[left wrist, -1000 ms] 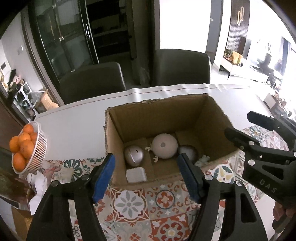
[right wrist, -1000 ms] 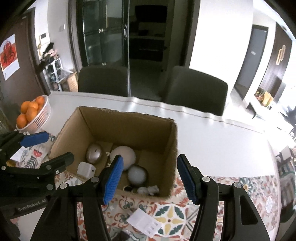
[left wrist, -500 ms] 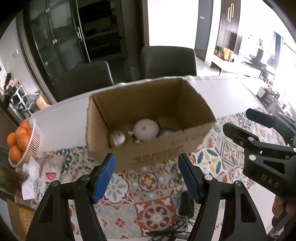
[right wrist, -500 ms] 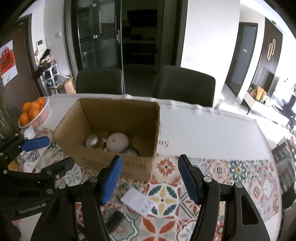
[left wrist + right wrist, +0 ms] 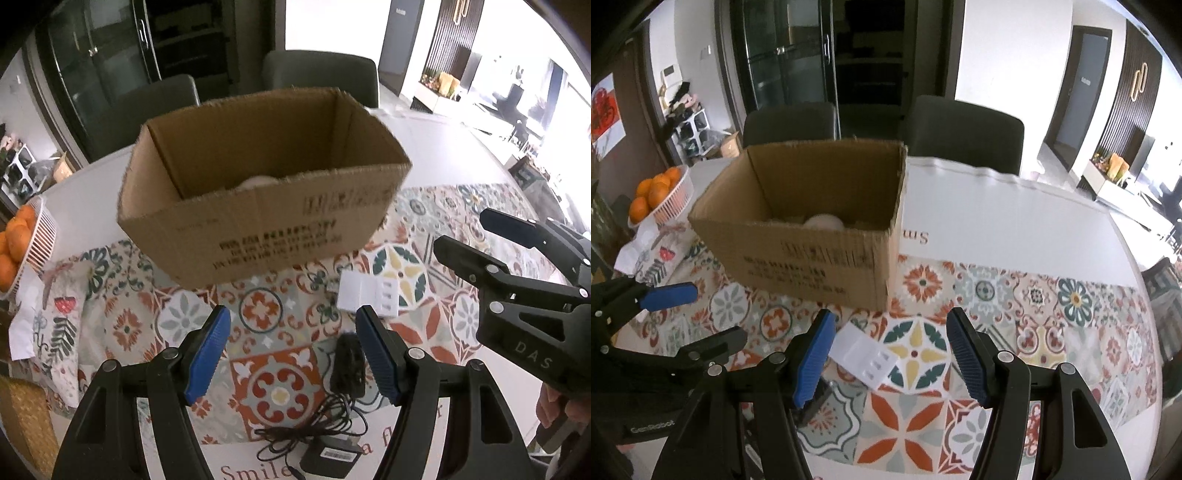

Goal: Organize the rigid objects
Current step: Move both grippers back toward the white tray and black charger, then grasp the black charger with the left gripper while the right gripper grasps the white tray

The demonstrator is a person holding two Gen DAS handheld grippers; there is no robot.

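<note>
An open cardboard box (image 5: 258,206) (image 5: 812,236) stands on the patterned table mat, with a pale round object (image 5: 823,221) just showing inside. In front of it lie a white flat case (image 5: 367,293) (image 5: 864,356), a small black device (image 5: 347,363) and a black adapter (image 5: 330,459) with a tangled cable. My left gripper (image 5: 293,354) hovers open above the mat near the black device, nothing between its blue pads. My right gripper (image 5: 890,360) is open over the white case, not touching it.
A white basket of oranges (image 5: 659,195) (image 5: 22,243) sits at the table's left edge beside a printed cloth (image 5: 55,314). Two dark chairs (image 5: 964,129) stand behind the table. A bare white table strip (image 5: 997,221) runs to the right of the box.
Both grippers have pulled back from above the box and sunk toward the mat. The box's contents are now mostly hidden, and the white case, black device and adapter have come into view.
</note>
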